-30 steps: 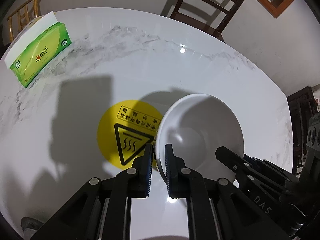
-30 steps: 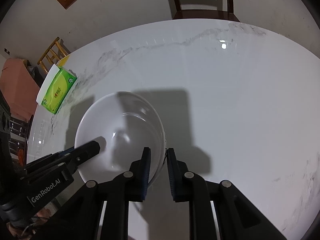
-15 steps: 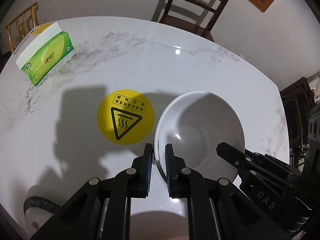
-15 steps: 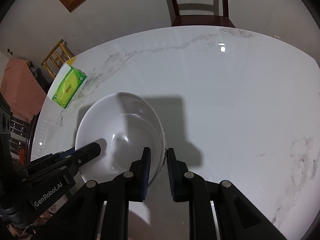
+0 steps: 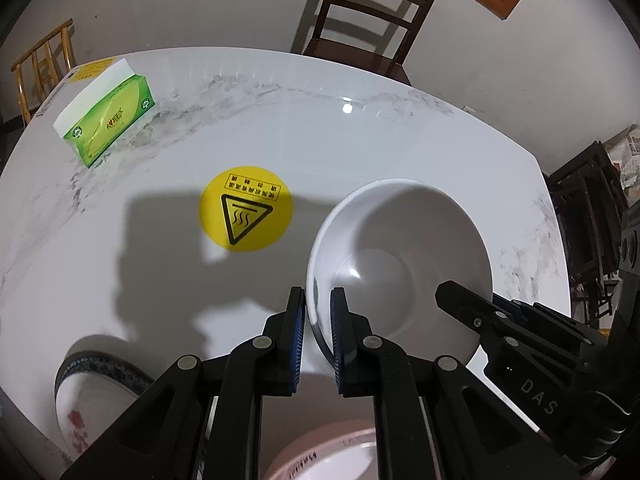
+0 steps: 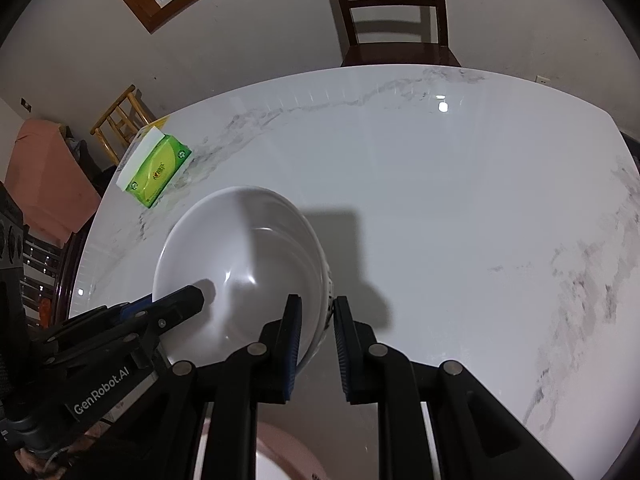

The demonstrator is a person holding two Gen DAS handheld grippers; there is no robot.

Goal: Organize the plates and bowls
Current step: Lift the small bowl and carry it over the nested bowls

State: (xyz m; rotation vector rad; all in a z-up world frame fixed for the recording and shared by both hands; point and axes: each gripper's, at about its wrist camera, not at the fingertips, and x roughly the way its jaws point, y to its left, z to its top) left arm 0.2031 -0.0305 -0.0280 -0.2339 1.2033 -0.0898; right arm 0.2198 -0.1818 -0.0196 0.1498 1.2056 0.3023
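**Together, both my claws carry one white bowl**

My left claw (image 5: 318,336) pinches the white bowl (image 5: 400,260) by its left rim; my right claw (image 6: 316,344) pinches the opposite rim. The bowl hangs empty above the marble table (image 6: 460,208). Only my left view shows the yellow warning sticker (image 5: 246,209) and a blue-rimmed plate (image 5: 100,376). A green tissue box (image 6: 157,171) shows in both.

Bowl (image 5: 400,264) right of sticker (image 5: 246,209)
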